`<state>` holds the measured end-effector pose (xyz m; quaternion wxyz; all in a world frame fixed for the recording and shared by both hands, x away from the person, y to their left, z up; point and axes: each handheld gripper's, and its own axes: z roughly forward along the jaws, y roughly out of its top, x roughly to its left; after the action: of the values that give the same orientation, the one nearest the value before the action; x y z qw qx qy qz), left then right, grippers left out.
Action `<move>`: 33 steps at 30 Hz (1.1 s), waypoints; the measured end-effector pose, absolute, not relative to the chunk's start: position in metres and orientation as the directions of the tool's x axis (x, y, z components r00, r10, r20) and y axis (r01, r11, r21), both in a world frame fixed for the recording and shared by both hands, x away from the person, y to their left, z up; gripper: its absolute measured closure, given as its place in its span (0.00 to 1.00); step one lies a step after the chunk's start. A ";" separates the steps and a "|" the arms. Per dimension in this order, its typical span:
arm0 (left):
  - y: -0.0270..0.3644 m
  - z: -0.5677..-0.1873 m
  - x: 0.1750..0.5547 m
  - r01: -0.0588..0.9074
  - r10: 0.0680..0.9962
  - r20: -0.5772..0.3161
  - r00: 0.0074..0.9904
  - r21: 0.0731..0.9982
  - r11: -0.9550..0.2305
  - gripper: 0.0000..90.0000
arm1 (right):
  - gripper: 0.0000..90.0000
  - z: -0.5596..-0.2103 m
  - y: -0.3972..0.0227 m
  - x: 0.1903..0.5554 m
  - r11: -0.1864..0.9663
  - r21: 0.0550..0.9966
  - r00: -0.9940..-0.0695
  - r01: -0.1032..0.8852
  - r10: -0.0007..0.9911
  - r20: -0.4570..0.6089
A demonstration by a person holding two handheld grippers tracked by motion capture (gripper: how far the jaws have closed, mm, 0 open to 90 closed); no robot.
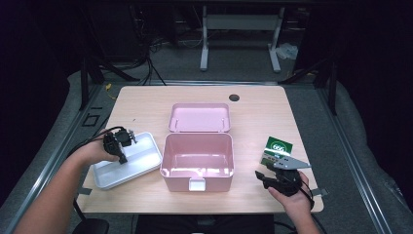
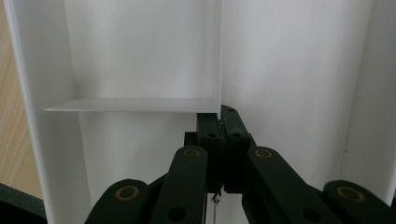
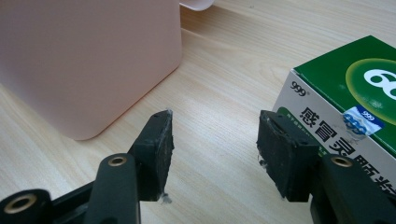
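Gripping white tray (image 2: pixel 140 56) divider, left fingers (image 2: pixel 208 133) closed

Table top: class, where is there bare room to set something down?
Free: the far strip of the table behind the pink box. Crowded: between the white tray and box, and by the green carton.

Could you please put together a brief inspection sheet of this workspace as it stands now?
Surface: light wooden table, round hole at far edge.
Job's things: white divided plastic tray; open pink plastic box, lid back, nothing inside; green-and-white carton.
Clutter: nothing seen.
Grippers: left gripper shut on the tray's divider; right gripper open, beside the carton.
Cables: black, trailing from the left gripper.
Surroundings: dark room, white metal frame behind.
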<state>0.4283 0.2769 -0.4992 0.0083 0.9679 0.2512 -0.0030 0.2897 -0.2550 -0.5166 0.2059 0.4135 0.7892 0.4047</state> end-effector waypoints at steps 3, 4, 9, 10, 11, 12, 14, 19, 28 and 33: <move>0.277 -0.509 0.428 0.492 0.491 -0.036 0.870 0.031 -0.870 0.99 | 0.50 -0.516 -0.255 0.289 0.337 0.807 -0.574 0.486 0.819 0.004; 0.276 -0.511 0.427 0.487 0.487 -0.028 0.873 0.022 -0.873 0.99 | 0.50 -0.516 -0.255 0.289 0.336 0.807 -0.574 0.485 0.819 0.004; 0.279 -0.517 0.427 0.501 0.500 -0.038 0.865 0.041 -0.864 0.99 | 0.50 -0.516 -0.255 0.289 0.336 0.808 -0.574 0.485 0.819 0.004; 0.279 -0.517 0.427 0.501 0.500 -0.038 0.865 0.041 -0.864 0.99 | 0.50 -0.516 -0.255 0.289 0.336 0.808 -0.574 0.485 0.819 0.004; 0.280 -0.518 0.427 0.506 0.504 -0.037 0.863 0.040 -0.862 0.99 | 0.50 -0.516 -0.255 0.289 0.336 0.808 -0.574 0.484 0.819 0.003; 0.280 -0.518 0.427 0.506 0.504 -0.037 0.863 0.040 -0.862 0.99 | 0.50 -0.516 -0.255 0.289 0.336 0.808 -0.574 0.484 0.819 0.003; 0.280 -0.520 0.425 0.510 0.510 -0.019 0.860 0.031 -0.860 0.98 | 0.49 -0.515 -0.255 0.289 0.334 0.813 -0.574 0.478 0.819 0.001; 0.286 -0.521 0.421 0.545 0.547 -0.003 0.837 0.088 -0.834 0.86 | 0.48 -0.514 -0.256 0.290 0.334 0.817 -0.575 0.470 0.818 -0.003; 0.303 -0.522 0.409 0.603 0.613 0.007 0.790 0.165 -0.780 0.69 | 0.46 -0.509 -0.257 0.292 0.340 0.816 -0.574 0.468 0.819 -0.011; 0.309 -0.515 0.401 0.602 0.619 0.019 0.785 0.214 -0.769 0.62 | 0.41 -0.504 -0.259 0.291 0.351 0.813 -0.578 0.465 0.816 -0.021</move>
<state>0.4012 0.3085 -0.5145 0.0986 0.9395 0.3250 0.0444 0.2909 -0.2588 -0.5038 0.2183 0.4039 0.7923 0.4017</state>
